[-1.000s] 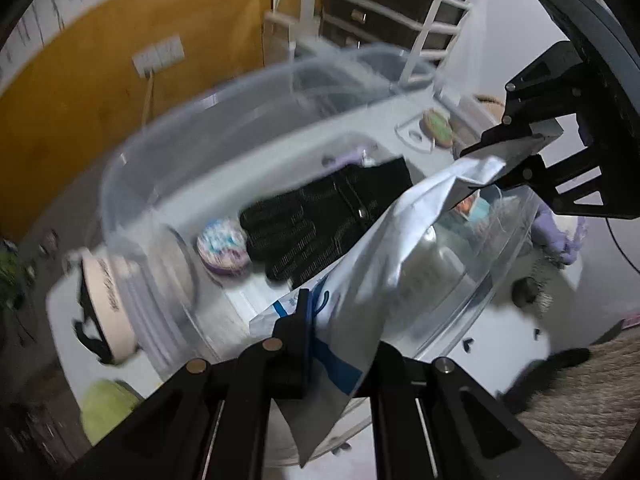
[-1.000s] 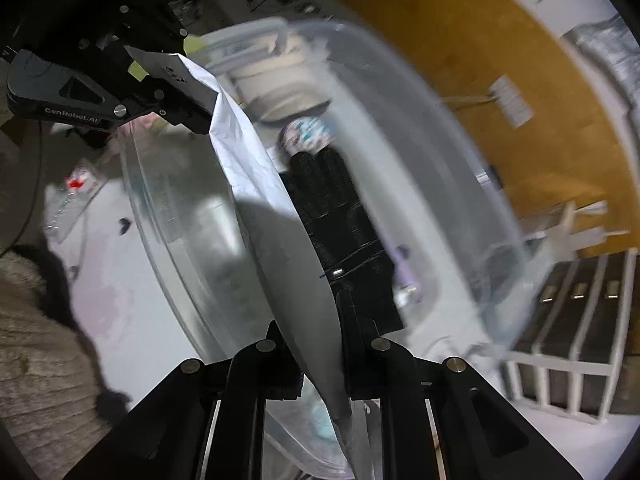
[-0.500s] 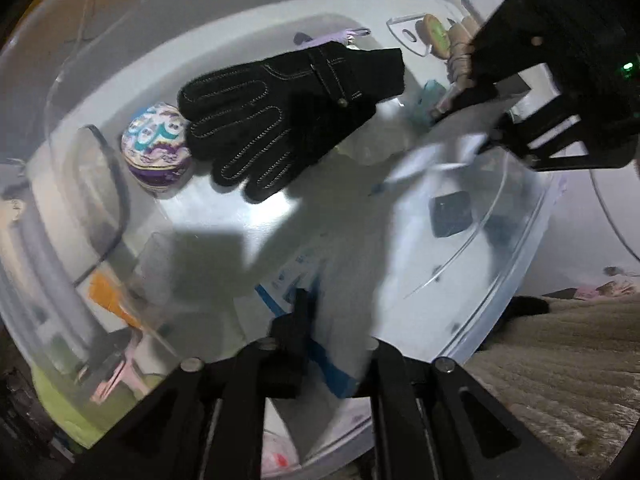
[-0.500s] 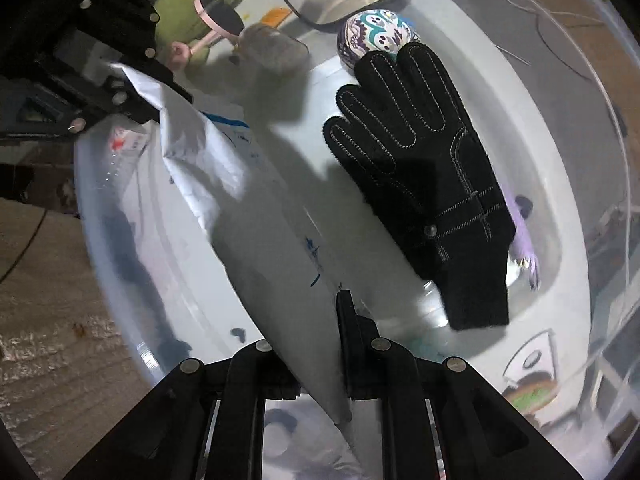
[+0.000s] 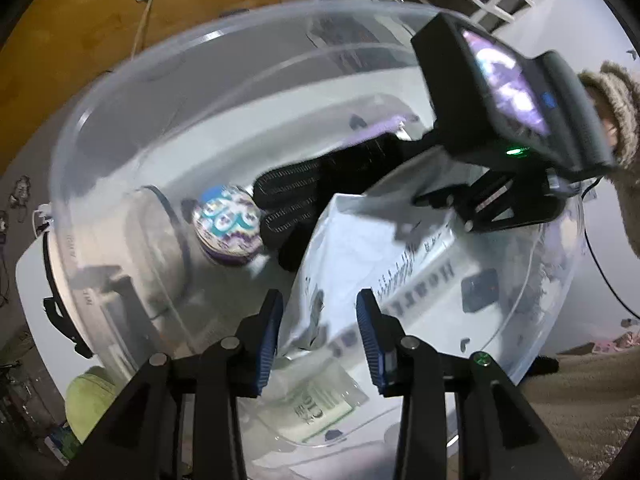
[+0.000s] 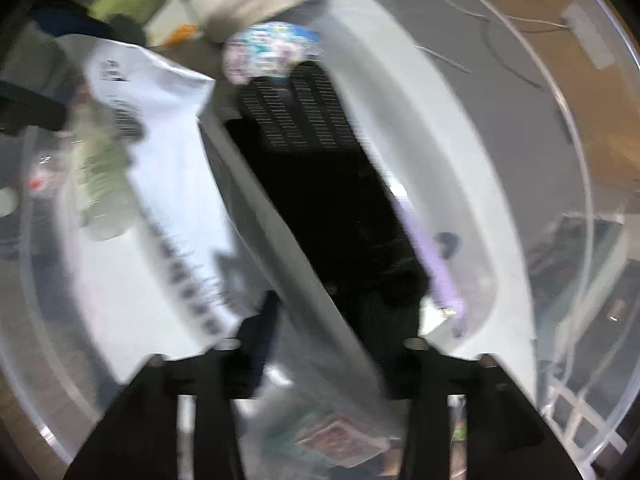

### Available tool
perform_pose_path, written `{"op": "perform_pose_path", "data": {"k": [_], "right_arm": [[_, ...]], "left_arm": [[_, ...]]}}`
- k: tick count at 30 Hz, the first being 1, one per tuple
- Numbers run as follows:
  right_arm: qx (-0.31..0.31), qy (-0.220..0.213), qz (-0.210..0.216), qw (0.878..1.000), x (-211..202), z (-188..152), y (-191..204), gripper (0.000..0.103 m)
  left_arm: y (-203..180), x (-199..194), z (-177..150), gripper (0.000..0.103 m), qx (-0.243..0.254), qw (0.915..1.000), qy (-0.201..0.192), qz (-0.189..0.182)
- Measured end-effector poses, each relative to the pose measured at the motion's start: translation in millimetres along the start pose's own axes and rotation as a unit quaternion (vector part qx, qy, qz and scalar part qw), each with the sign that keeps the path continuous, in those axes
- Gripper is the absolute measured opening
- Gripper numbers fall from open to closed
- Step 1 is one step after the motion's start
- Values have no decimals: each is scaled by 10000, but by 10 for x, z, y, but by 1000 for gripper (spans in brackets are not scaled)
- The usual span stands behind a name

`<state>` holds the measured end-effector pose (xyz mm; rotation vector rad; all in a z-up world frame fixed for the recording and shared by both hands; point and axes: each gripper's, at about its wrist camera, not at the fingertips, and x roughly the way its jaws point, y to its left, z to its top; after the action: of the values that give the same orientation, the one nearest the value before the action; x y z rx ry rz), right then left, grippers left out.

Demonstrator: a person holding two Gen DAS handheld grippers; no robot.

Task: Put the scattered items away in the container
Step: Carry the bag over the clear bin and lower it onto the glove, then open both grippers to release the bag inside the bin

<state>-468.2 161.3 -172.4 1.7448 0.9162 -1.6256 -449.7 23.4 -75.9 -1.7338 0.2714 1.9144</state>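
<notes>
Orange wall and white drawers fill the top of the left view, with a white table (image 5: pixel 28 276) under everything. On it sits the clear bin (image 5: pixel 120 92), taking up most of both frames. Inside lies the white bag (image 5: pixel 384 248), lower right of centre in the left view, its near edge between the left gripper's (image 5: pixel 320 332) blue pads (image 5: pixel 269 332). Those jaws have just been opening and now stand spread, off the bag. The right gripper (image 5: pixel 476 208), upper right in that view, has also just been opening; its own view is blurred, but the jaws there look wide apart with the bag's edge running loose between them.

Beside the bag, toward centre, lies a black glove (image 5: pixel 316 184), and left of that a patterned tin (image 5: pixel 226 226). A green item (image 5: pixel 86 400) waits outside the bin at lower left.

Both ends look released, so the job now, I'd say, is to draw both grippers straight up, jaws kept wide, so neither pad snags the slack plastic and drags it back over the rim. The bag's far corner rides up on the glove; I'd leave it.
</notes>
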Motion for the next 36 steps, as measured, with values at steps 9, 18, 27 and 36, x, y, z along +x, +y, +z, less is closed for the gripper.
{"op": "perform_pose_path", "data": {"k": [9, 18, 27, 36], "right_arm": [[512, -174, -465, 9975, -186, -137, -268, 60], [-464, -251, 501, 9973, -89, -92, 376, 23], [-1423, 887, -897, 9818, 780, -128, 699, 22], [-1275, 2605, -2172, 9320, 1214, -423, 363, 22]], "left_arm": [[75, -192, 63, 38, -102, 9977, -627, 256], [-20, -103, 97, 38, -31, 9976, -659, 218], [-77, -51, -64, 38, 89, 9974, -629, 325], [-175, -11, -112, 38, 360, 9969, -586, 382]]}}
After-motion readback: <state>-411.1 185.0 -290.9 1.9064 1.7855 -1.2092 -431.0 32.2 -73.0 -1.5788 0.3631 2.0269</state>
